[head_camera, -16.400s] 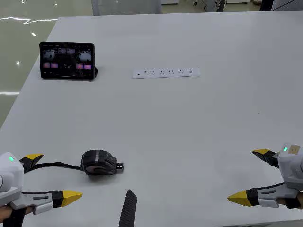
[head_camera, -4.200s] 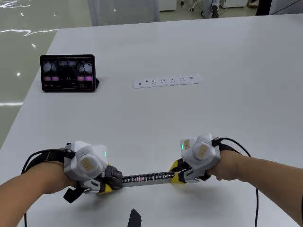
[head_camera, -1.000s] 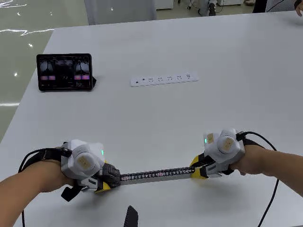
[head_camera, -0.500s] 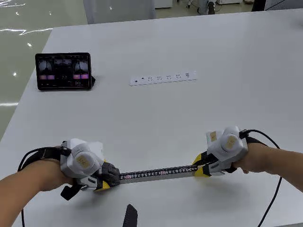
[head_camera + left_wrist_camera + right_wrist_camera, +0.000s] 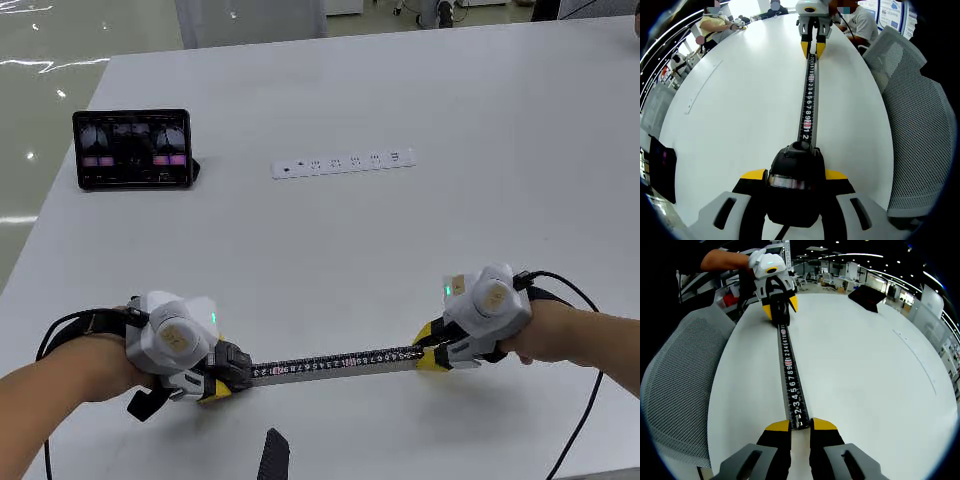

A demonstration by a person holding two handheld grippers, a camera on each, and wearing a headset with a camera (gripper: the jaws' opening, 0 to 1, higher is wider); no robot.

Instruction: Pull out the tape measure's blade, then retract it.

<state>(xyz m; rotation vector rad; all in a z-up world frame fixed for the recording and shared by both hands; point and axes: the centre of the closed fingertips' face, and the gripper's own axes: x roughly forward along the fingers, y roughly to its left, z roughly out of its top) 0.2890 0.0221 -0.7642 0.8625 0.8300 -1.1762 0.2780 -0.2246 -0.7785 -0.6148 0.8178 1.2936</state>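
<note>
Tape measure (image 5: 792, 200) rounded black case clamped in left tongs (image 5: 795, 175); flat numbered blade (image 5: 790, 372) pinched by right tongs (image 5: 800, 426)

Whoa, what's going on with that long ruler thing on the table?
A person holds a hand-held gripper in each hand. The left hand-held gripper is clamped on the black tape measure, and the right hand-held gripper pinches the tip of its blade. The blade is stretched out straight between them over the white table. It has not been retracted yet.
</note>
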